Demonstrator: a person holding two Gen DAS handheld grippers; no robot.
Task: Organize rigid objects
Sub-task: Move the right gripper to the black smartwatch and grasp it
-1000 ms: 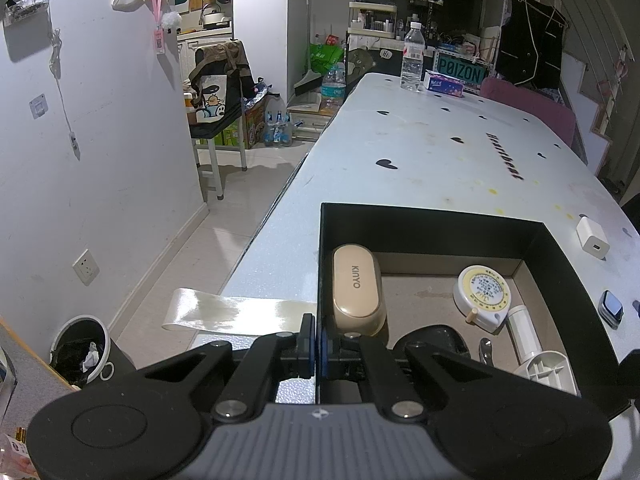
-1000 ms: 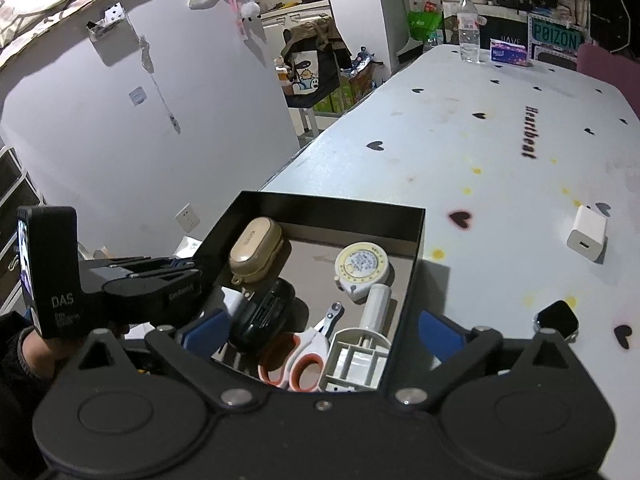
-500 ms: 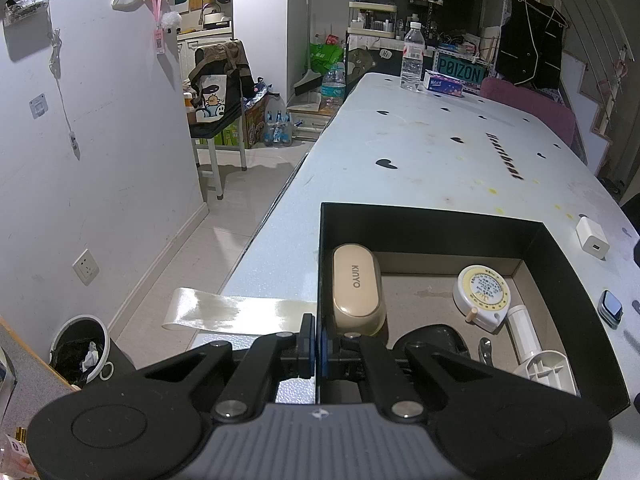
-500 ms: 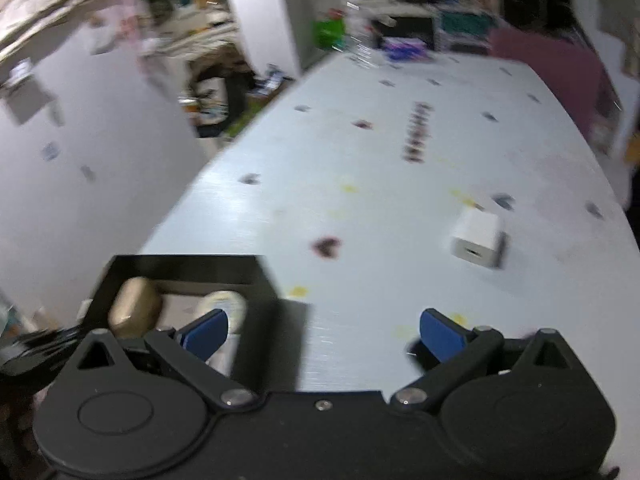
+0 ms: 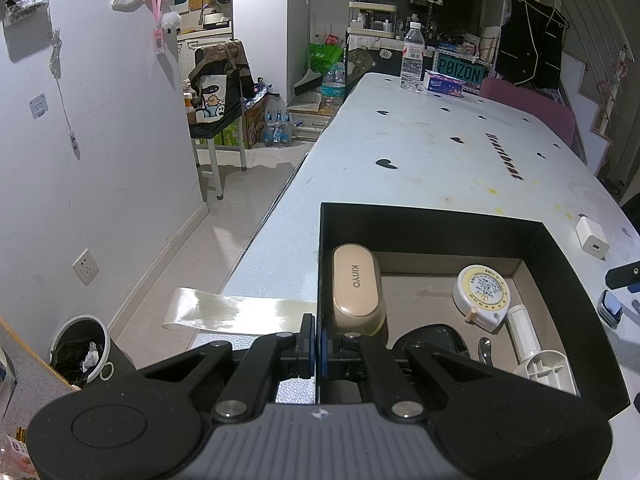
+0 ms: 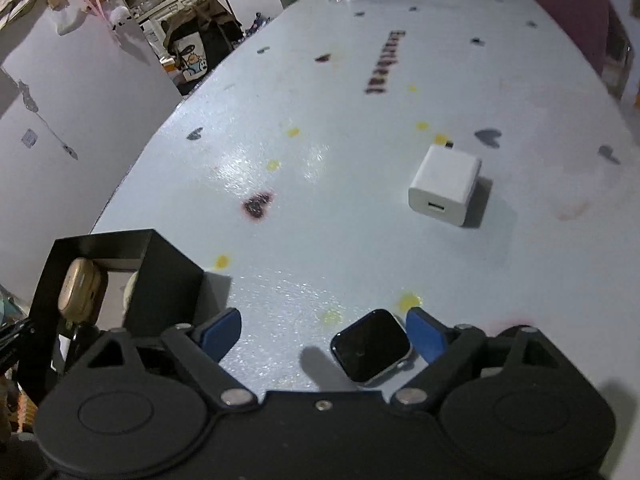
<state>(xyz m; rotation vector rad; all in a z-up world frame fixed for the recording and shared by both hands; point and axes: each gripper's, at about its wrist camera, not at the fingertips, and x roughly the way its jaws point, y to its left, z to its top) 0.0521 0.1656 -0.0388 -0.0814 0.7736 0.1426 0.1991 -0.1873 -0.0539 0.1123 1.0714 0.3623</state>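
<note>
A black open box (image 5: 432,220) sits at the table's near left corner. My left gripper (image 5: 316,344) is shut on its left wall. Inside lie a beige case (image 5: 356,288), a round tape measure (image 5: 482,292), a black case (image 5: 432,340) and a white cylinder (image 5: 524,332). To the right of the box, a small black smartwatch body (image 6: 370,346) lies flat on the table. My right gripper (image 6: 324,334) hangs low over it, jaws closing, with the watch between them beside the right pad (image 6: 424,338); the left pad is well clear. A white charger cube (image 6: 444,184) rests farther out.
The white table (image 6: 320,160) with black heart marks stretches ahead. A water bottle (image 5: 412,60) and a tissue pack (image 5: 442,82) stand at its far end, and a pink chair (image 5: 532,108) is at the far right. A tape strip (image 5: 236,312) hangs off the left edge above a bin (image 5: 80,352).
My right gripper has swung right from above the box and come down over the watch, and its jaws have narrowed a little. The left gripper and box have not moved.
</note>
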